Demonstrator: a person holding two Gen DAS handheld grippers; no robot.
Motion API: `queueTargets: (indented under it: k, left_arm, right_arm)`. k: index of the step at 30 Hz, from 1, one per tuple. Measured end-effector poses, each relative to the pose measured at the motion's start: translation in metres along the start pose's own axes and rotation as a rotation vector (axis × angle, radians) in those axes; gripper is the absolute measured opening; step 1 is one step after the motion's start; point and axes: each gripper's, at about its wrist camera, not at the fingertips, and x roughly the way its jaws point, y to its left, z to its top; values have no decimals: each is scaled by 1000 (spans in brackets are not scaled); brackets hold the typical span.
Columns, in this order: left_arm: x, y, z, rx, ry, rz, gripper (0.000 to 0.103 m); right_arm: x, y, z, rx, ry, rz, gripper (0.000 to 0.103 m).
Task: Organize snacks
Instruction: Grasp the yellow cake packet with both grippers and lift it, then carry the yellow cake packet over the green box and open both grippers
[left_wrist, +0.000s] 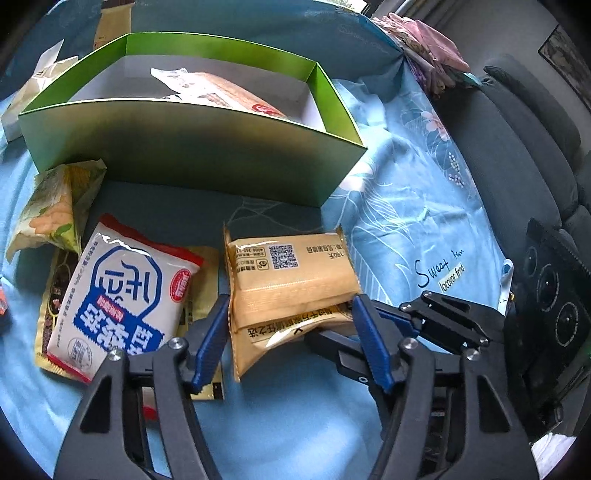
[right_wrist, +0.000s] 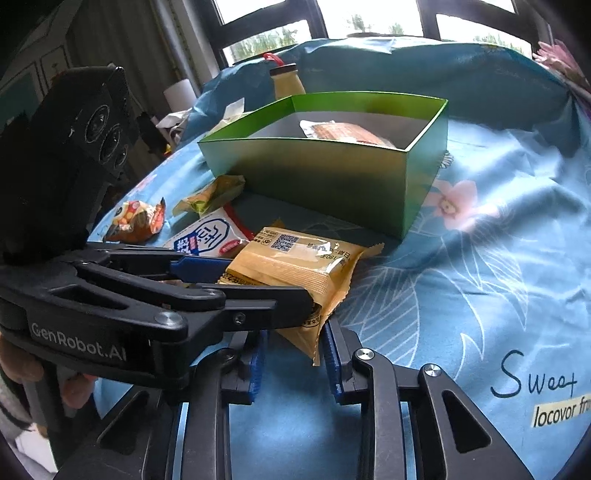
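A yellow snack packet (left_wrist: 295, 273) (right_wrist: 295, 258) lies in front of the open green box (left_wrist: 184, 147) (right_wrist: 314, 173) on the blue floral cloth. My left gripper (left_wrist: 290, 301) (right_wrist: 266, 280) is shut on it, blue pads against its two long sides, and the packet buckles between them. My right gripper (right_wrist: 293, 339) (left_wrist: 347, 326) comes in from the right. Its jaws stand apart, with the packet's hanging corner between them and no grip showing. One tan packet (left_wrist: 221, 92) (right_wrist: 343, 133) lies inside the box.
A white-and-blue packet (left_wrist: 122, 291) (right_wrist: 210, 236) lies left of the yellow one, over a dark gold packet (left_wrist: 55, 288). A green-yellow packet (left_wrist: 55, 206) and an orange one (right_wrist: 136, 221) lie further left. A bottle (right_wrist: 286, 79) stands behind the box. A grey sofa (left_wrist: 517, 147) is on the right.
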Motion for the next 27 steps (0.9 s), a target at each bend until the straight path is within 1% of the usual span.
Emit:
queueTargets:
  k: [13, 27]
  left_arm:
    - [-33, -22, -2, 27, -63, 32, 66]
    - [-61, -30, 3, 45, -128, 39, 67]
  right_arm:
    - [-32, 16, 6, -23, -59, 9, 29]
    - [-54, 31, 21, -59, -108, 4, 29]
